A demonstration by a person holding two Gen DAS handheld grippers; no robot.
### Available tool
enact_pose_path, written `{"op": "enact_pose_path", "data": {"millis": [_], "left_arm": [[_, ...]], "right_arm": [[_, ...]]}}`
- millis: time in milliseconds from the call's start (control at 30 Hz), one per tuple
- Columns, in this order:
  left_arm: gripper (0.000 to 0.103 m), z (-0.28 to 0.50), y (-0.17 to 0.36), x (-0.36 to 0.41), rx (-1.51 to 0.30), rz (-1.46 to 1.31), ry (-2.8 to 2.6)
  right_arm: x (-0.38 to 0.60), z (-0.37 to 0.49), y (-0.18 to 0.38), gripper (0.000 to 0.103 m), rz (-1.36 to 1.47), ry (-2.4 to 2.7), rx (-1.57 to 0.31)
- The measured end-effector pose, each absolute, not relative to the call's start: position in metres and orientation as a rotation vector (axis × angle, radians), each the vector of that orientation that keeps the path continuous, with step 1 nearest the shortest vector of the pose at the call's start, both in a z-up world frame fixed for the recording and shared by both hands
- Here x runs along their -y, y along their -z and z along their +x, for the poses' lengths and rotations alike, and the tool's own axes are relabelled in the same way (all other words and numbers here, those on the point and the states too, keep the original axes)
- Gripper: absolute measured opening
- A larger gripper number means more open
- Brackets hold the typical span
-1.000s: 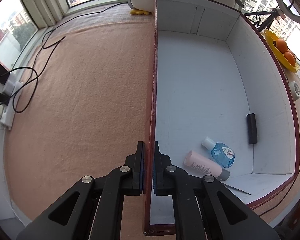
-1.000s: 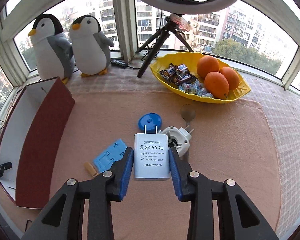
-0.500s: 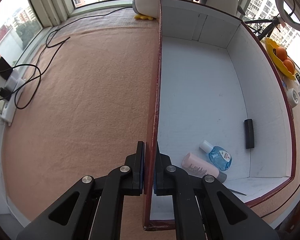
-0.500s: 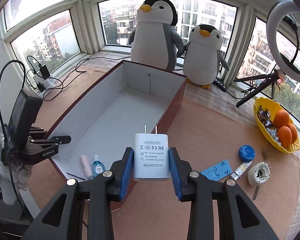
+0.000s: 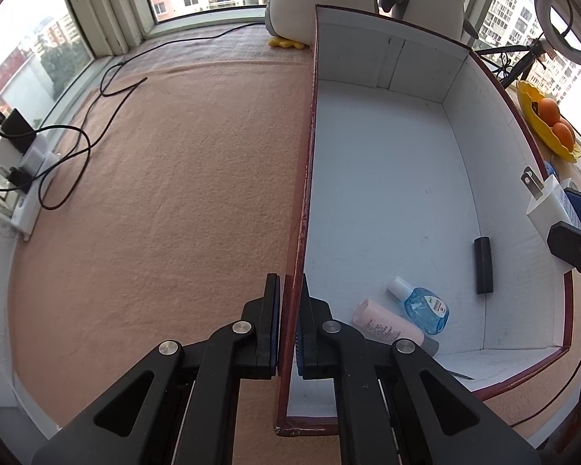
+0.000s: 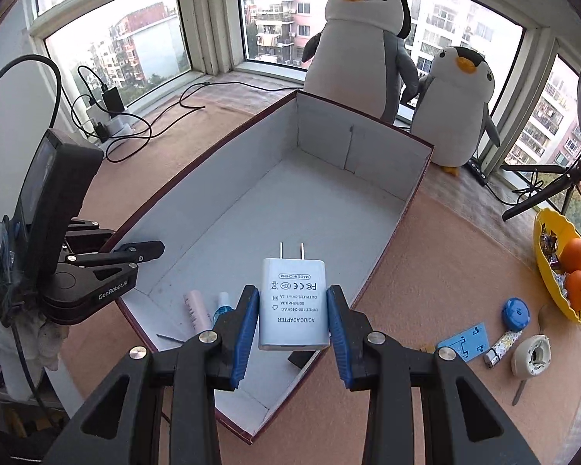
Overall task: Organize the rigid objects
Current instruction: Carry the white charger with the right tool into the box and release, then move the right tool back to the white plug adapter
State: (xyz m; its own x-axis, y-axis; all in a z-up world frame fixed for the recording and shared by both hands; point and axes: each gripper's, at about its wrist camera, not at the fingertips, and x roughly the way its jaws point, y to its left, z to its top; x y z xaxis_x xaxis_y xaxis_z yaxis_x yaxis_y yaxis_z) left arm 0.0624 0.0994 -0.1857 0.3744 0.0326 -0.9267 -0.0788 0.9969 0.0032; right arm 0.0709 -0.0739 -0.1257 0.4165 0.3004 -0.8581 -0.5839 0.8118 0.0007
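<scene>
My right gripper (image 6: 293, 317) is shut on a white AC/DC adapter (image 6: 293, 304), prongs forward, held over the near end of the open dark-red box (image 6: 406, 209). The adapter also shows in the left wrist view (image 5: 547, 203) above the box's right wall. My left gripper (image 5: 288, 325) is shut on the box's left wall (image 5: 304, 193); it shows in the right wrist view (image 6: 135, 254) too. In the box lie a pink tube (image 5: 391, 327), a blue bottle (image 5: 424, 306) and a black bar (image 5: 483, 265).
Two plush penguins (image 6: 362, 42) stand behind the box. On the mat to the right lie a blue round lid (image 6: 516, 313), a blue flat piece (image 6: 464, 341), a lighter (image 6: 501, 348) and a white round part (image 6: 531, 355). A yellow fruit bowl (image 6: 554, 283) sits far right. Cables and chargers (image 5: 23, 155) lie left.
My right gripper has carried the adapter from above the mat to over the box's near end. My left gripper keeps its hold on the box wall.
</scene>
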Motion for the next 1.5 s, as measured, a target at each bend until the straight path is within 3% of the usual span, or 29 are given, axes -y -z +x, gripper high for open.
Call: {"op": "enact_pose_path", "data": {"millis": [767,900,933,1500], "left_arm": [[0.005,0.059,0.182,-0.097,-1.157,-0.023,-0.1],[0.005,0.058,0.181,-0.097,-1.157,-0.023,-0.1],[0.005,0.058,0.181,-0.097,-1.157,-0.023,-0.1],[0.005,0.059,0.183,-0.096,-1.163,-0.007,-0.09]], "right_arm": [[0.053,0.073,0.15,0.033,-0.362,-0.634,-1.062],[0.052,0.07,0.143,0.057,-0.365,-0.624,-1.026],[0.052,0.07,0.142,0.059,-0.365,-0.621,-1.018],[0.083,0.075,0.13,0.059,-0.282,-0.552,-1.004]]}}
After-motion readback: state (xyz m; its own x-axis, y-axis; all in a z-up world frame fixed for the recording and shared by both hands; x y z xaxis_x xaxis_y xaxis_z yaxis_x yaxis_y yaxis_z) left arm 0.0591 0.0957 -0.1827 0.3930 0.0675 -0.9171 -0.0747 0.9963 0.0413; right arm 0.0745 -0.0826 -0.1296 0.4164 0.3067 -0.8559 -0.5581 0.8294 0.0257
